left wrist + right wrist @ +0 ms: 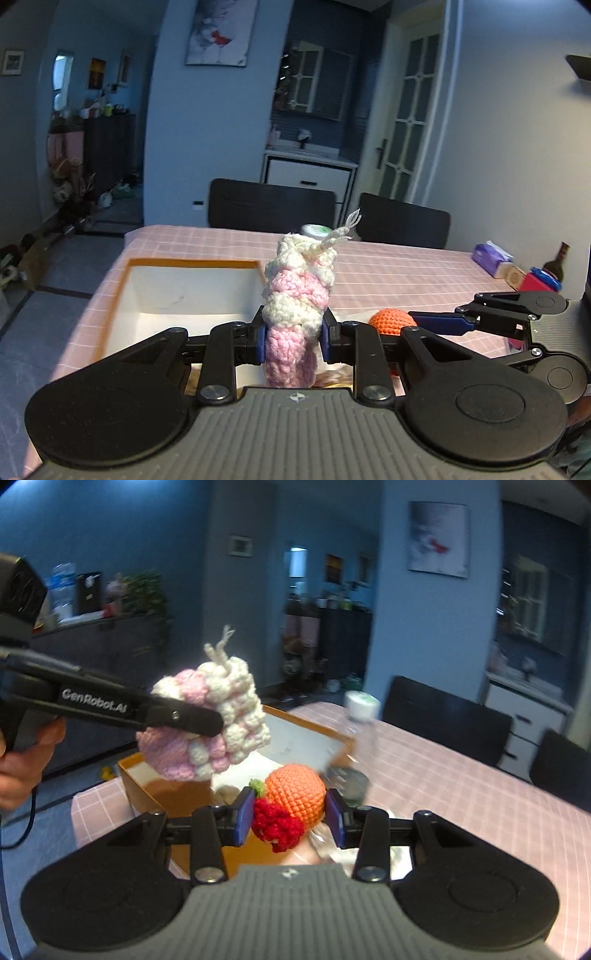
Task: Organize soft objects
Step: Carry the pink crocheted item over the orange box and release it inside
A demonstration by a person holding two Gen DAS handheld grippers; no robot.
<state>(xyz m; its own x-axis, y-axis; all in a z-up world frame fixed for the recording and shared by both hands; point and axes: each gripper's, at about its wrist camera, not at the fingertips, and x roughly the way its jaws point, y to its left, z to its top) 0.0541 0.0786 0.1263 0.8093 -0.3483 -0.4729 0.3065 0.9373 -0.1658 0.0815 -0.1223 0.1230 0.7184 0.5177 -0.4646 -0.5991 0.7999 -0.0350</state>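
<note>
Pink checked tablecloth [406, 266] covers table. Two dark chairs [271, 206] stand at far edge. Clear bottle [360, 716] with white cap upright on cloth, blurred. Tissue pack [491, 258], dark bottle [556, 264] and red-blue package [541, 280] at right end of table. Painting [221, 31] on wall. White cabinet [308, 173] and glazed door [410, 118] behind chairs.
</note>
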